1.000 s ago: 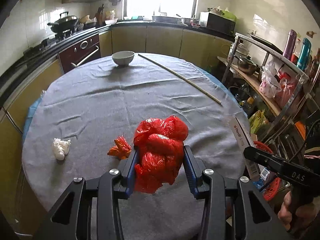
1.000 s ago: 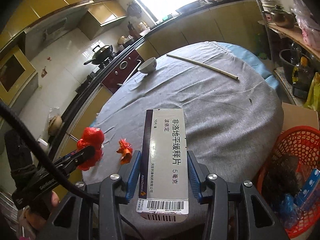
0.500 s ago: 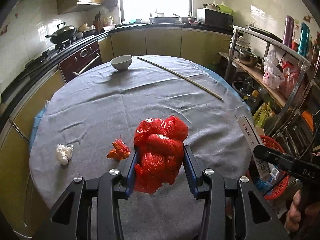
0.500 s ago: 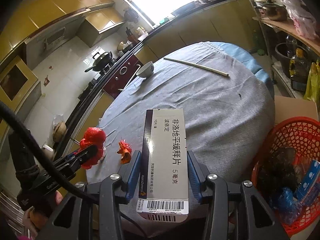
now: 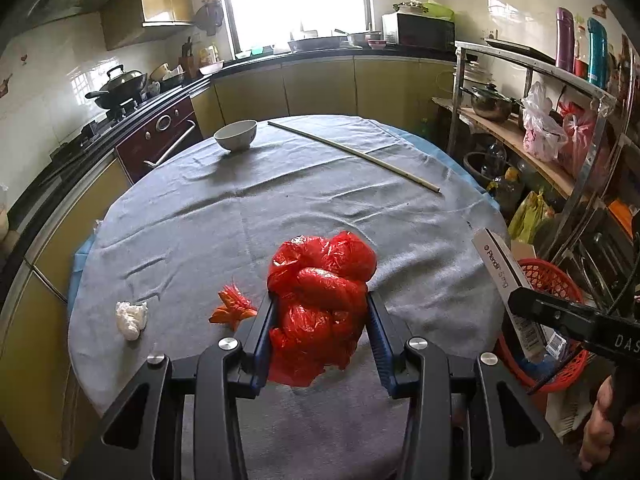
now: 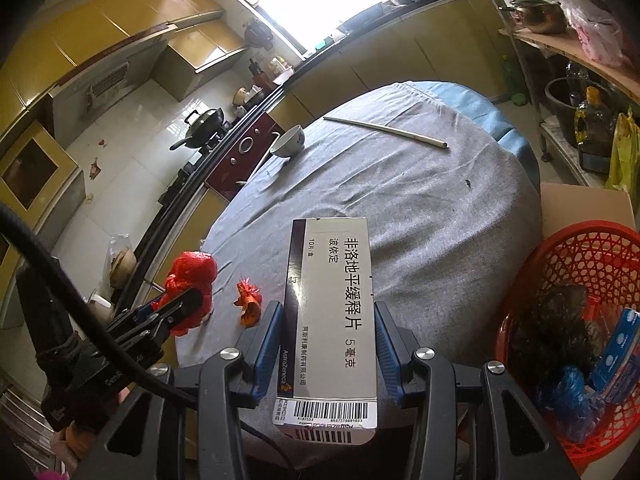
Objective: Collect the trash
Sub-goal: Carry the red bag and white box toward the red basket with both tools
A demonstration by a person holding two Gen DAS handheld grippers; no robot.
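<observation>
My left gripper (image 5: 320, 312) is shut on a crumpled red plastic bag (image 5: 320, 280) and holds it above the near edge of the round grey-clothed table (image 5: 280, 208). My right gripper (image 6: 326, 320) is shut on a white medicine box (image 6: 332, 304) with Chinese print, held over the table's right edge. The box also shows in the left wrist view (image 5: 508, 284). A red mesh trash basket (image 6: 580, 264) with trash in it stands on the floor to the right. A small orange wrapper (image 5: 232, 308) and a white crumpled tissue (image 5: 131, 318) lie on the cloth.
A white bowl (image 5: 236, 135) and a long thin stick (image 5: 352, 154) lie at the table's far side. A metal shelf rack (image 5: 560, 128) with pots and bags stands at the right. Kitchen counters and a stove (image 5: 120, 96) run behind.
Both grippers have drawn back and up from the table, each still holding its item. The red basket now shows more fully in the right wrist view.
</observation>
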